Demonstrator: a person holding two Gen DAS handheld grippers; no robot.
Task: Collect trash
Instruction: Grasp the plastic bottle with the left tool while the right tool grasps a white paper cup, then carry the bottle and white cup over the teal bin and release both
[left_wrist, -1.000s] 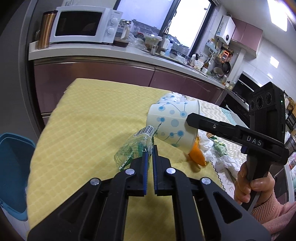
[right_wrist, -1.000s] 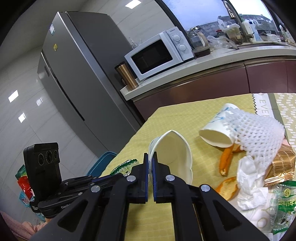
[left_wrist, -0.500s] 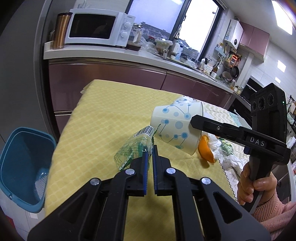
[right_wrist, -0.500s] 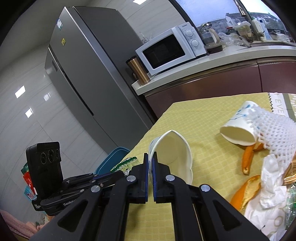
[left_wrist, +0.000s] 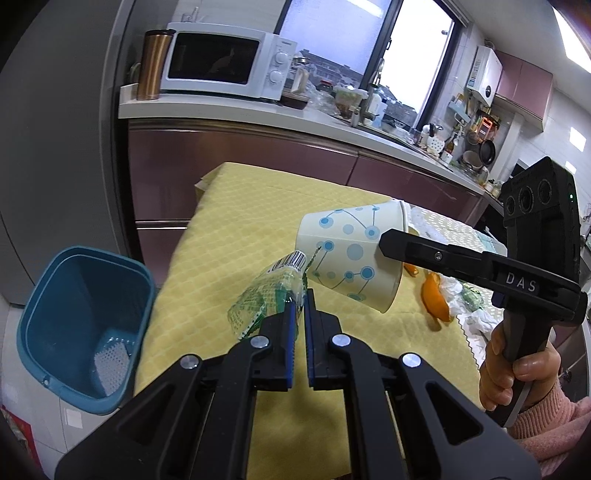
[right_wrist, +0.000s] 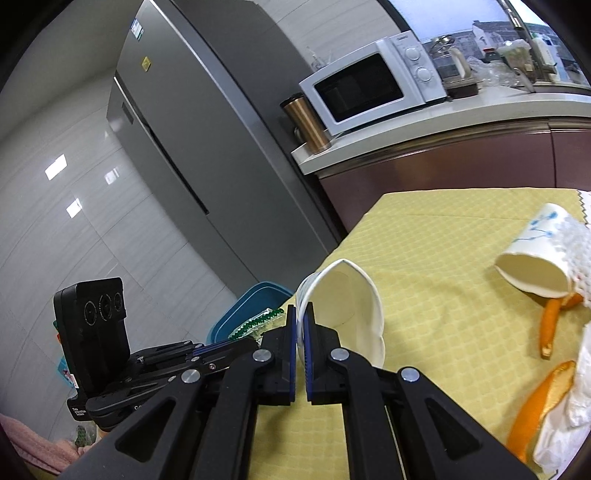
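Second paper cup (right_wrist: 532, 266) half under foam netting (right_wrist: 576, 251) (netting cut by the frame edge).

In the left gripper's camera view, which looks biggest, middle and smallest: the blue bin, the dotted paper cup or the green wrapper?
1. Blue bin
2. Dotted paper cup, though it sits nearer the camera, so this is unsure
3. Green wrapper, clearly smallest

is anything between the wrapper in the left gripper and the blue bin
Nothing visible blocks it. The left gripper holds the green wrapper above the yellow tablecloth, and the blue bin stands open on the floor to its left. The paper cup in the right gripper is on the other side.
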